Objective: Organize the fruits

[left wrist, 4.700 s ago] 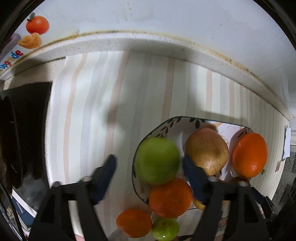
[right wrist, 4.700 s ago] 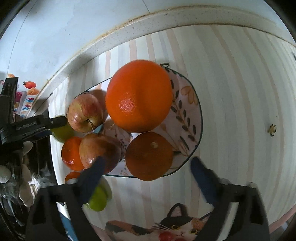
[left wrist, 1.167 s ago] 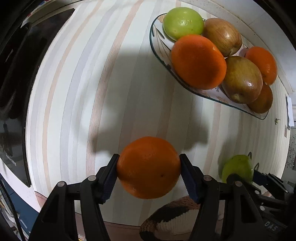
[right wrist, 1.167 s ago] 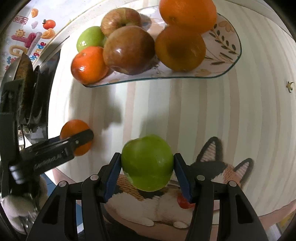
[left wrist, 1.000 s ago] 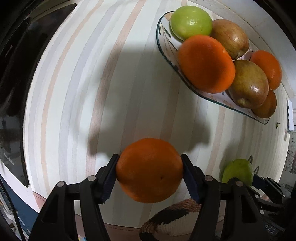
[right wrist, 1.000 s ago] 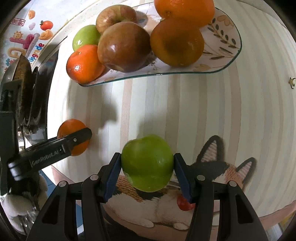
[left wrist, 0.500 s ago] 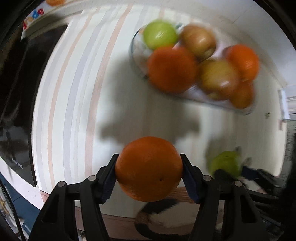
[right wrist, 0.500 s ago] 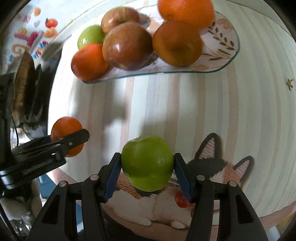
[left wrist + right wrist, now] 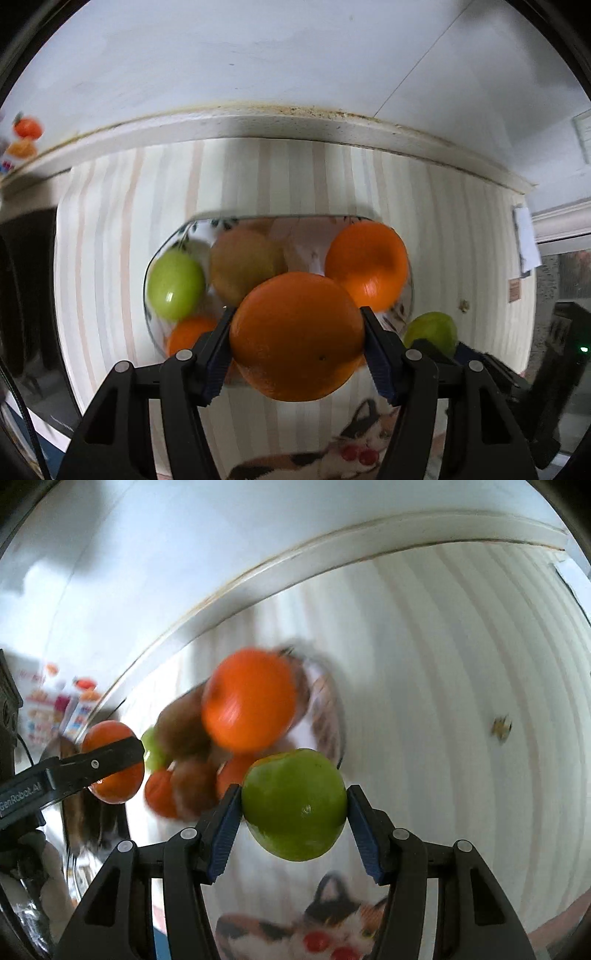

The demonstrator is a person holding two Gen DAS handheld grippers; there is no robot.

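**Both grippers carry fruit in front of the plate**

The left gripper (image 9: pixel 297 354) pinches an orange (image 9: pixel 297 338) between its blue pads, jaws pressed to the fruit's sides. The right gripper (image 9: pixel 293 821) likewise clamps a green apple (image 9: pixel 294 804). Below both, a cat picture (image 9: pixel 325 923) marks the near edge of the striped tablecloth (image 9: pixel 461 229). Further off sits the leaf-patterned plate (image 9: pixel 177 236), holding another green apple (image 9: pixel 175 284), a brownish apple (image 9: pixel 243 269) and more oranges (image 9: pixel 367 267). A white wall (image 9: pixel 258 55) stands behind.
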